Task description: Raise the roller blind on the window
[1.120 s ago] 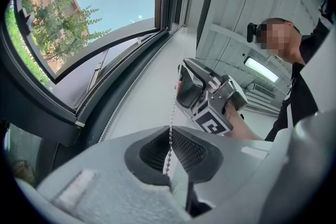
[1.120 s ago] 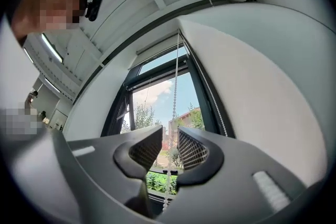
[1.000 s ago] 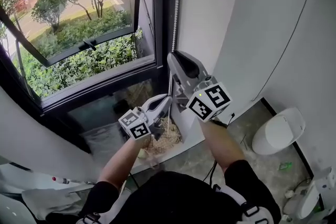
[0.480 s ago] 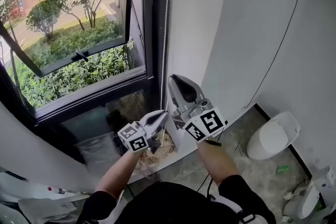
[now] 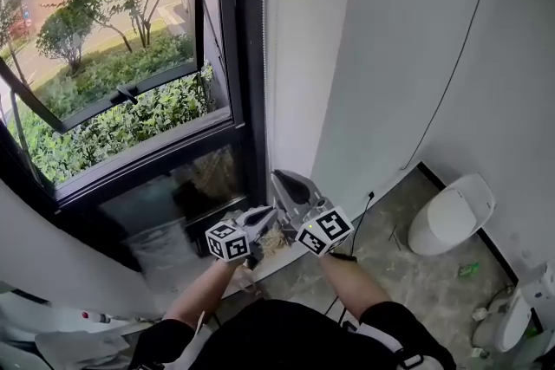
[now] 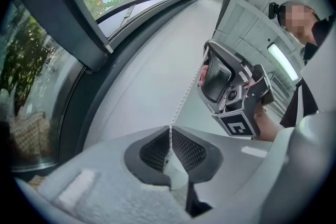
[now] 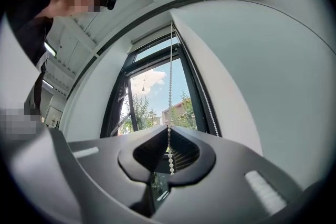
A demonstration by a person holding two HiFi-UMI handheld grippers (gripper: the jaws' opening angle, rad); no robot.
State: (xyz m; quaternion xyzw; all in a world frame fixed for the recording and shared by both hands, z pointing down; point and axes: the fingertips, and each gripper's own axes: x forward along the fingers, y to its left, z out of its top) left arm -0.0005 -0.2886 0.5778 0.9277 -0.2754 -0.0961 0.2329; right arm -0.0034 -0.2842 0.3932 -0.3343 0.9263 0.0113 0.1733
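Both grippers sit low against the right-hand edge of the window [image 5: 130, 100], and both are clamped narrow on the bead chain [image 5: 264, 100]. In the left gripper view the left gripper [image 6: 169, 136] has its pads pinched on a single strand. The right gripper view shows the right gripper [image 7: 169, 147] the same, with a few beads hanging below the pinch. Key relation: from either gripper the chain runs off at 12 o'clock, taut and straight, with its long axis 12 to 6 alongside the dark window frame [image 5: 247, 56]. In the head view your right gripper [image 5: 282, 183] has the higher hold. Your left gripper [image 5: 267, 214] sits just below it, at about 7 o'clock, so the right is nearer the blind's roller. The right gripper view shows a second strand [image 7: 210, 107] at about 2 o'clock of the jaws, held by neither. The blind itself is not over the glass in the head view. The chain climbs toward the window head, so the blind is judged to be rolled up there, out of frame. Judgement: the next pull goes straight along the chain's axis toward 6 o'clock. Any pull toward 3 or 9 would drag the beads against the frame.
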